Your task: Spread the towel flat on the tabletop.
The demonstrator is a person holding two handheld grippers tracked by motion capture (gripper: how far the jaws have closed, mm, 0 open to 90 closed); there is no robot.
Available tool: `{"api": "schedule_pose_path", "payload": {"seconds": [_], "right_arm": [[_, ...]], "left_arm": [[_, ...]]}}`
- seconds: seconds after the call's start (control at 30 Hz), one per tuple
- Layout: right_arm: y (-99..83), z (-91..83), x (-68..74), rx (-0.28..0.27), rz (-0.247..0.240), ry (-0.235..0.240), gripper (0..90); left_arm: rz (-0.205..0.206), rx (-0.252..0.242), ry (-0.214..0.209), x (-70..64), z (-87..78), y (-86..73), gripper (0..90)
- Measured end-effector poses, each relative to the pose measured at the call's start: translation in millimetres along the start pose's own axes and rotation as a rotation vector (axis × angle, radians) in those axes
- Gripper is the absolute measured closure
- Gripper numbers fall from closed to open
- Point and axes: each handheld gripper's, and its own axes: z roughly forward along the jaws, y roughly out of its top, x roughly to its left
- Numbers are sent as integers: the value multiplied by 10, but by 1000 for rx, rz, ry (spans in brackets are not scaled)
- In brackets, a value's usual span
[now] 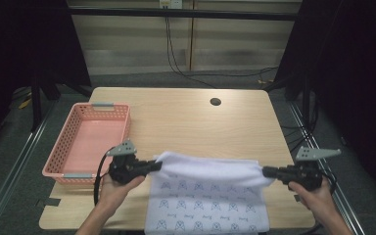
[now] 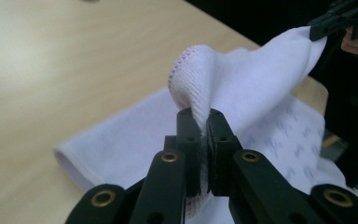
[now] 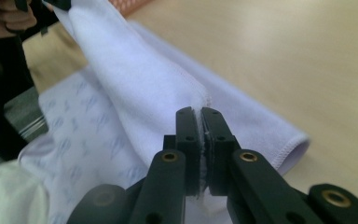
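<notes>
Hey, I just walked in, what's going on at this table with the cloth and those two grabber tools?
A person is handling a white towel with two tools. The left hand-held gripper and the right hand-held gripper are each shut on one corner, with the edge between them lifted. The rest, printed with a small blue pattern, lies on the wooden table and hangs over its near edge. A pink basket sits at the left.

White towel [image 1: 210,196] with faint blue print, folded over, far edge lifted and stretched taut, right of pink basket [image 1: 85,142].
</notes>
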Motion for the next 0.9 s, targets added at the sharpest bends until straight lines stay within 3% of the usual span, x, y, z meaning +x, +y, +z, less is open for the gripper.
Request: {"api": "schedule_pose_path", "payload": {"seconds": [0.07,0.1,0.17,0.23,0.27,0.3,0.47,0.57,0.73,0.9], "right_arm": [[-189,77,80,60,12,13,871],[-304,158,115,111,21,14,871],[-352,200,130,131,31,21,871],[-467,315,152,189,60,22,871],[-467,315,152,189,60,22,871],[-524,385,154,232,61,10,871],[-563,429,141,254,73,4,871],[-588,531,122,308,53,-18,871],[-575,553,42,299,78,-6,875],[-472,624,-117,286,74,-58,877]], "left_arm": [[-16,30,-12,-36,-8,-181,859],[-34,65,-15,-66,9,-345,859],[-44,85,-25,-83,28,-417,858],[-65,149,-30,-110,82,-544,859],[-65,149,-30,-110,82,-544,859],[-67,185,-29,-98,120,-593,859],[-65,215,-16,-51,187,-634,858],[-58,244,3,10,273,-627,859],[-55,258,17,23,362,-598,866],[-56,252,44,111,470,-500,868]]}}
